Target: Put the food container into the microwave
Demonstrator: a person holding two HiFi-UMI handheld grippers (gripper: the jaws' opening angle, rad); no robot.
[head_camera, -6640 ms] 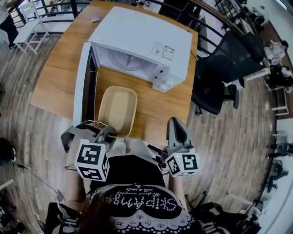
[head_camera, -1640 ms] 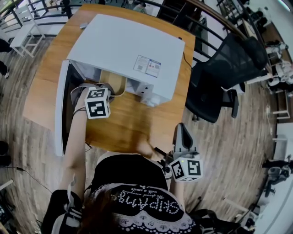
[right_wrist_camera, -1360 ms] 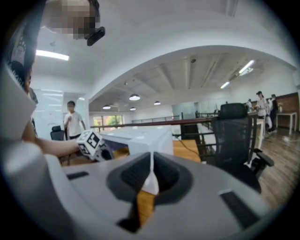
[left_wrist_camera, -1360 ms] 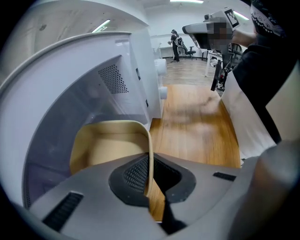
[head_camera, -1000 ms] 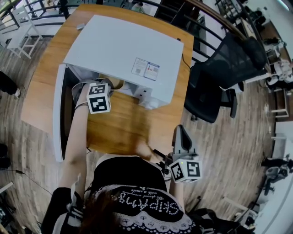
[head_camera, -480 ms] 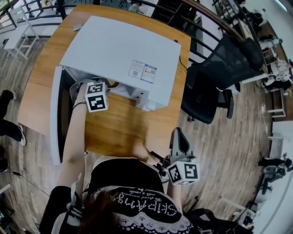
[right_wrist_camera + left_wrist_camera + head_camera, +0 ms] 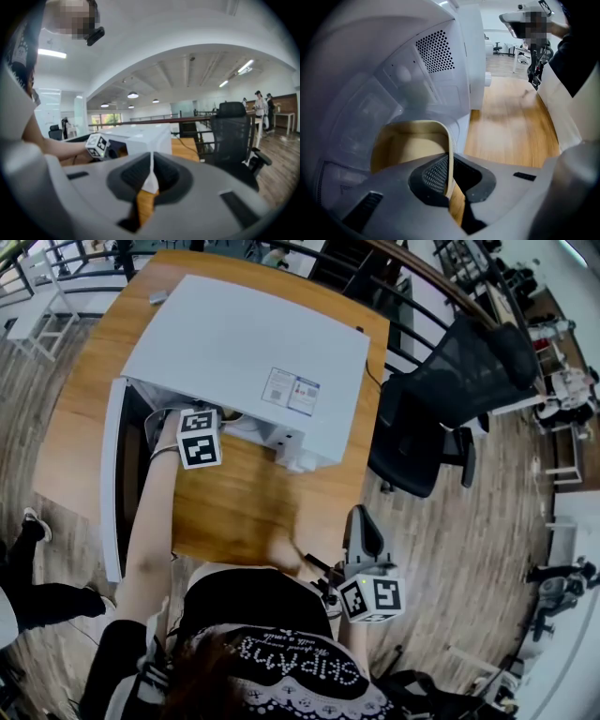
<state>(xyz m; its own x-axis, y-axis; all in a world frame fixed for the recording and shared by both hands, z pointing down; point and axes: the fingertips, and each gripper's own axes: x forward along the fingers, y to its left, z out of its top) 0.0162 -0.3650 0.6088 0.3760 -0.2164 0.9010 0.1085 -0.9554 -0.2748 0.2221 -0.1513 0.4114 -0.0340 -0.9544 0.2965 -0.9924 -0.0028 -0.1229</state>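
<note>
setting the food container (image 7: 405,147) down cleanly is the step in hand. it is inside the microwave (image 7: 246,341) cavity, at about 10 o'clock in the head view, and the left gripper (image 7: 449,180) is clamped on its near rim, jaws pinched onto the thin wall. whether its base touches the cavity floor, i cannot tell. i judge it best to lower it flat, clear of the side wall, before letting go, then draw straight back past the open door (image 7: 112,486) at 9 o'clock. the right gripper (image 7: 151,180) hangs at 5 o'clock by the person's body, jaws closed on nothing, well apart from the microwave.
</note>
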